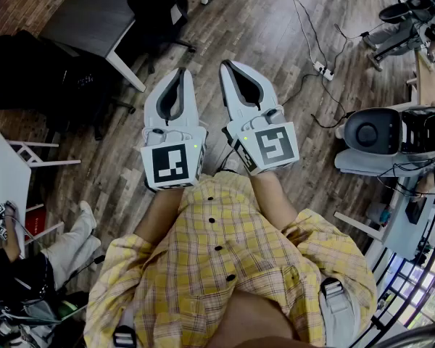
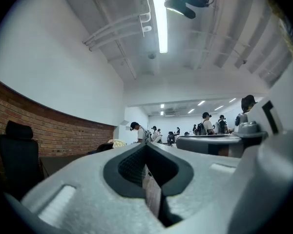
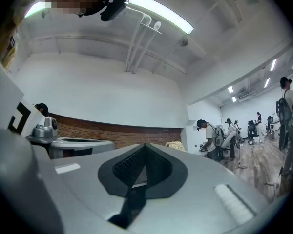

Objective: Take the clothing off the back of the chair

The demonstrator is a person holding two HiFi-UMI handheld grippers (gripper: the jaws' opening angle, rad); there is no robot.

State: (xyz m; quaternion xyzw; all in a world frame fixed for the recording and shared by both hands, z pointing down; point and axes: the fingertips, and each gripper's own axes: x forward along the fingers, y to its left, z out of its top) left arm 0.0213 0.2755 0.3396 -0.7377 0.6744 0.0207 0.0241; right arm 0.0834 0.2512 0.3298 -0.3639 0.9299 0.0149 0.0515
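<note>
In the head view both grippers are held side by side above the wooden floor, in front of my yellow checked shirt. My left gripper [image 1: 180, 72] has its jaws together with nothing between them, and so does my right gripper [image 1: 225, 65]. The left gripper view looks level along the closed left gripper [image 2: 146, 147] across a long room. There, a pale yellow garment [image 2: 118, 143] lies over something dark far off by the brick wall. The same garment [image 3: 176, 146] shows beyond the closed right gripper [image 3: 146, 146]. Both grippers are far from it.
A black office chair [image 1: 159, 9] stands at a grey desk [image 1: 94, 13] ahead on the left. Cables and a power strip [image 1: 322, 69] cross the floor at right, near a white device [image 1: 373, 133]. A seated person [image 1: 65, 245] is at lower left. Several people [image 2: 207, 126] stand far down the room.
</note>
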